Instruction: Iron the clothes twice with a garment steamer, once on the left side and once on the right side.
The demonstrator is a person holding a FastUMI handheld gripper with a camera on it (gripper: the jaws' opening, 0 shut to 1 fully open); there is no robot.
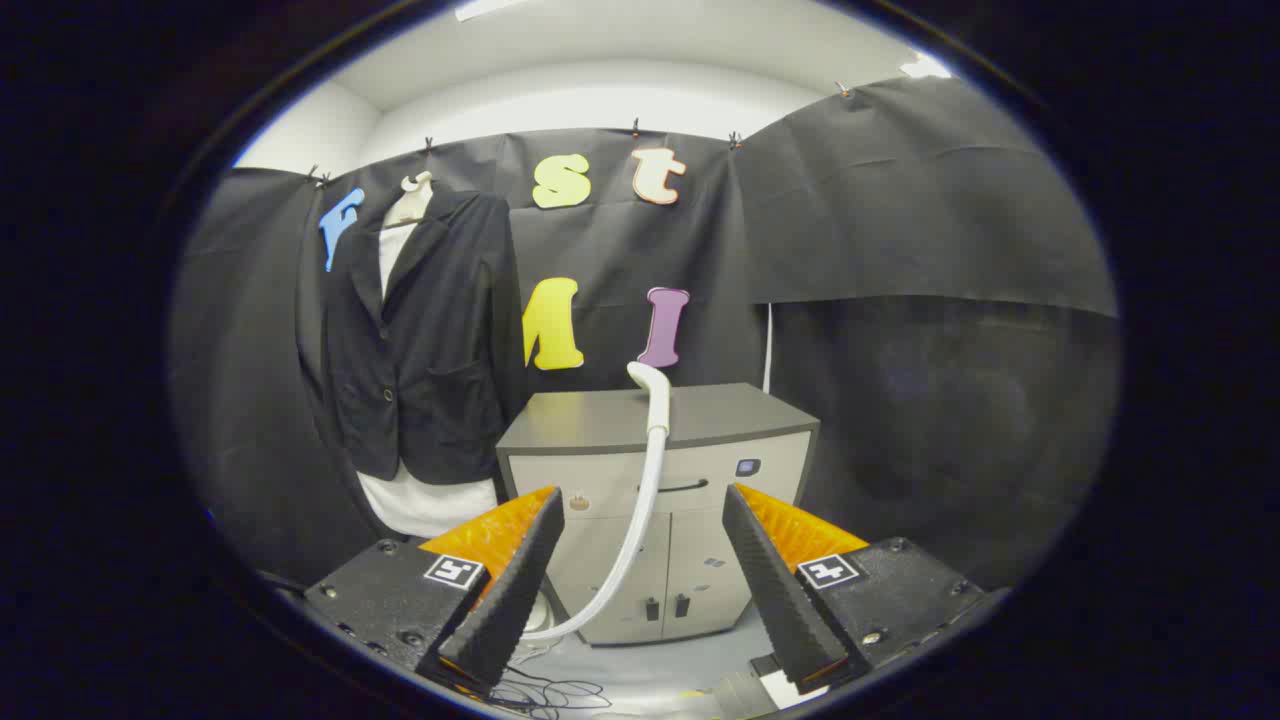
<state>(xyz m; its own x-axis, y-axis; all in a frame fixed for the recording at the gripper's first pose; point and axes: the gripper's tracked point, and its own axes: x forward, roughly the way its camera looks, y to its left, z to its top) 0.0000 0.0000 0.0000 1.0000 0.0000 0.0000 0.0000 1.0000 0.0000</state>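
While the gripper hangs open and empty before the grey cabinet, the steamer hose rises between its fingers and the black blazer waits beyond-left; grasping the steamer likely comes first.

Your claw stands open and empty, its fingers faced with ridged, matt, rubbery-looking pads. Ahead of you the steamer hose looks like smooth plastic — faintly glossy along its curve. The cabinet beyond the fingers has a matt, smooth top and pale, satin-looking door panels. The jacket is dark woven cloth, matt, over a soft white cloth shirt.
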